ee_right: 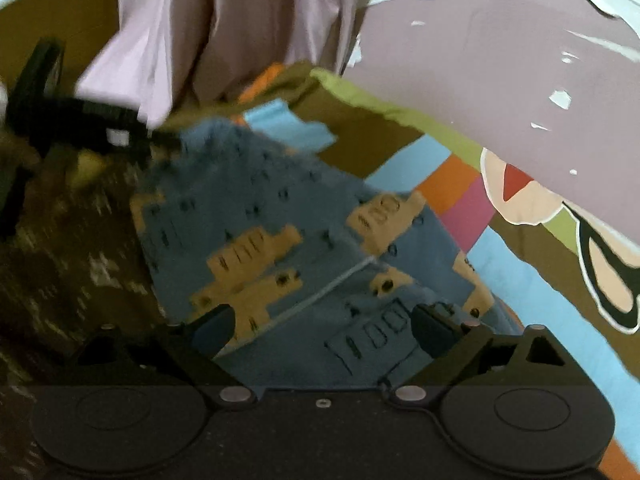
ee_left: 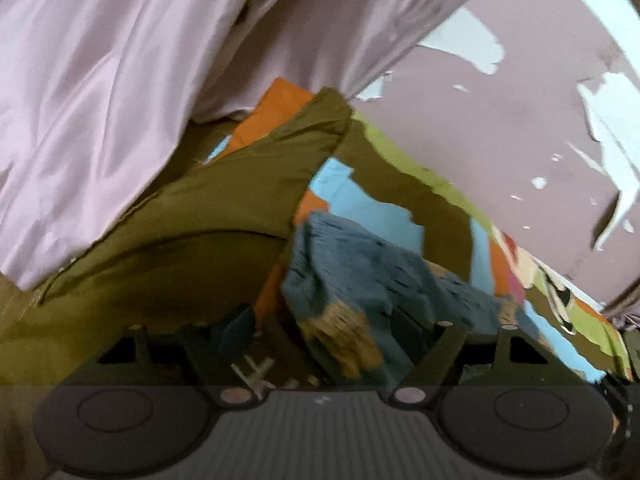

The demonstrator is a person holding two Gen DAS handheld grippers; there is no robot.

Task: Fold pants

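Wall [ee_right: 500,80]: mauve paint, peeling in white patches, fills the upper right of both views.

Curtain [ee_left: 100,100]: pale pink satin, hangs down at upper left and reaches the bed surface.

Bed cover [ee_right: 532,292]: olive-brown sheet with blue, orange, pink and lime colour blocks plus a cartoon print near the wall edge. An olive pillow or bolster [ee_left: 192,220] lies under the curtain hem, left of the pants in the left wrist view.

Pants [ee_right: 280,240]: blue fabric with tan block pattern and small dark marks, lying folded on the bed cover, centre frame in the right wrist view. A straight fold or seam line runs diagonally across them. In the left wrist view they show as a blurred bunched heap right in front of the fingers.

Right gripper [ee_right: 322,330]: fingers spread wide, one on each side over the near edge of the pants; pads not pressing on the cloth, nothing clamped.

Left gripper [ee_left: 320,332]: fingers also apart, pants heap between and just ahead of them; frame is motion-blurred, no pinch visible. Its dark body also shows at the far left of the right wrist view, beside the pants' far-left corner; contact there cannot be told.
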